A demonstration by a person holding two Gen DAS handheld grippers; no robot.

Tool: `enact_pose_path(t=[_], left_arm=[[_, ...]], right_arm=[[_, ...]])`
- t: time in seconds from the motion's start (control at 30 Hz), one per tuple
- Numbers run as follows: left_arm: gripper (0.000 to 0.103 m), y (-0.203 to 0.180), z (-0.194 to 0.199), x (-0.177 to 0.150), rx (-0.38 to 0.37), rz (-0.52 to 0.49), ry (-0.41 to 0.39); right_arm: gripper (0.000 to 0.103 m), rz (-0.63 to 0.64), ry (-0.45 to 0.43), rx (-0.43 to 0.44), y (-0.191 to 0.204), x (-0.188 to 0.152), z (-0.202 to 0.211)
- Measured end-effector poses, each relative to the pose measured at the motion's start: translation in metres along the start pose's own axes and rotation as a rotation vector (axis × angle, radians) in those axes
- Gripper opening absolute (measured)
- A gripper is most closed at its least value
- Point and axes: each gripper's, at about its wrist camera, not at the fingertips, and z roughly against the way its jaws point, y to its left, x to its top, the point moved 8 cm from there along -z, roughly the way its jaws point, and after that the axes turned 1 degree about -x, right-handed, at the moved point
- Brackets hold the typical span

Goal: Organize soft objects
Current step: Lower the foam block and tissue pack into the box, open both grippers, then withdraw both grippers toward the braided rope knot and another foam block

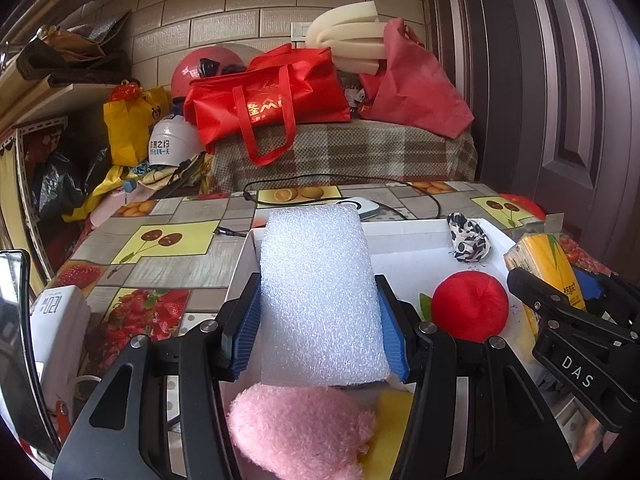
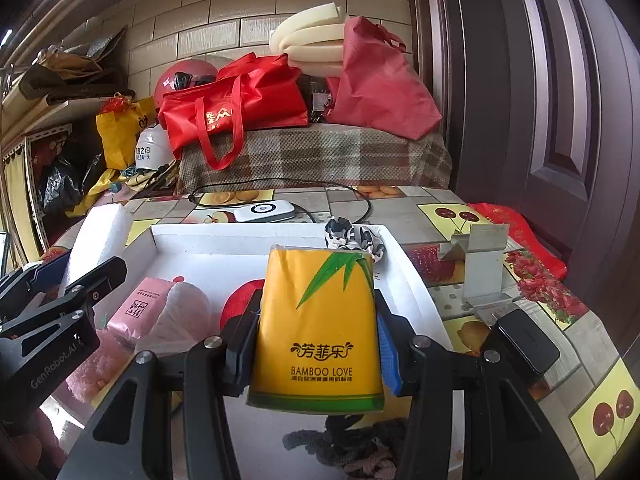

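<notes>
In the left wrist view, a white pack (image 1: 56,316) marked 120 lies at 9 o'clock on the fruit-print table (image 1: 168,240). The left gripper (image 1: 320,320) has its jaws clamped on a white foam block (image 1: 320,296), blue pads pressing both sides, and holds it over the left part of the white tray (image 1: 416,240). Below the block, at 6 o'clock, lies a pink plush (image 1: 300,428) beside a yellow sponge (image 1: 388,432). Toward 3 o'clock a red ball (image 1: 470,306) rests in the tray, with a black-and-white cloth (image 1: 468,240) on the rim behind it at 2 o'clock. In the right wrist view, a pink tissue pack (image 2: 140,308) and a pale pink pad (image 2: 184,312) sit in the tray at 9 o'clock. The right gripper (image 2: 318,344) has its jaws closed on a yellow tissue pack (image 2: 318,328), held upright above the tray's middle. A dark knit item (image 2: 340,444) lies at 6 o'clock, and a grey stand (image 2: 484,268) sits on the table at 3 o'clock.
</notes>
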Motion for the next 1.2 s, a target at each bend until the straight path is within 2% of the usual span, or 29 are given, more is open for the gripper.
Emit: enact_pose_path(t=[0.33,0.5,0.57,0.6,0.63,0.67,0.73,0.8,0.97,1.07,1.2], left_arm=[[0.053,-0.008,-0.026,-0.008,-0.02,-0.028,0.117],[0.053,-0.014,-0.024,-0.008,-0.01,-0.062,0.111],[0.057,-0.018,-0.022,-0.007,-0.01,-0.08,0.099],[0.061,-0.019,-0.021,-0.006,-0.006,-0.089,0.093],[0.063,-0.019,-0.02,-0.006,0.003,-0.089,0.084],[0.064,-0.017,-0.019,-0.005,0.01,-0.086,0.08],[0.081,-0.013,-0.018,-0.004,0.018,-0.069,0.077],[0.09,-0.01,-0.017,-0.003,0.012,-0.055,0.068],[0.093,-0.009,-0.011,-0.001,0.02,-0.054,0.032],[0.101,-0.004,-0.006,0.001,0.032,-0.033,0.011],[0.103,0.0,0.003,0.004,0.03,-0.014,-0.038]], right_arm=[[0.05,-0.043,0.056,-0.015,-0.005,0.002,-0.024],[0.053,-0.041,0.055,-0.019,-0.005,0.002,-0.023],[0.065,-0.034,0.058,-0.026,-0.004,0.002,-0.023],[0.079,-0.029,0.049,-0.029,-0.004,0.002,-0.021],[0.084,-0.023,0.038,-0.032,-0.003,0.004,-0.02],[0.084,-0.021,0.029,-0.042,-0.003,0.004,-0.018],[0.084,-0.027,0.024,-0.042,-0.005,0.005,-0.017],[0.085,-0.045,0.029,-0.049,-0.01,0.005,-0.018],[0.085,-0.051,0.011,-0.055,-0.011,0.006,-0.015],[0.085,-0.053,-0.014,-0.057,-0.011,0.008,-0.01],[0.094,-0.067,-0.057,-0.062,-0.014,0.011,-0.003]])
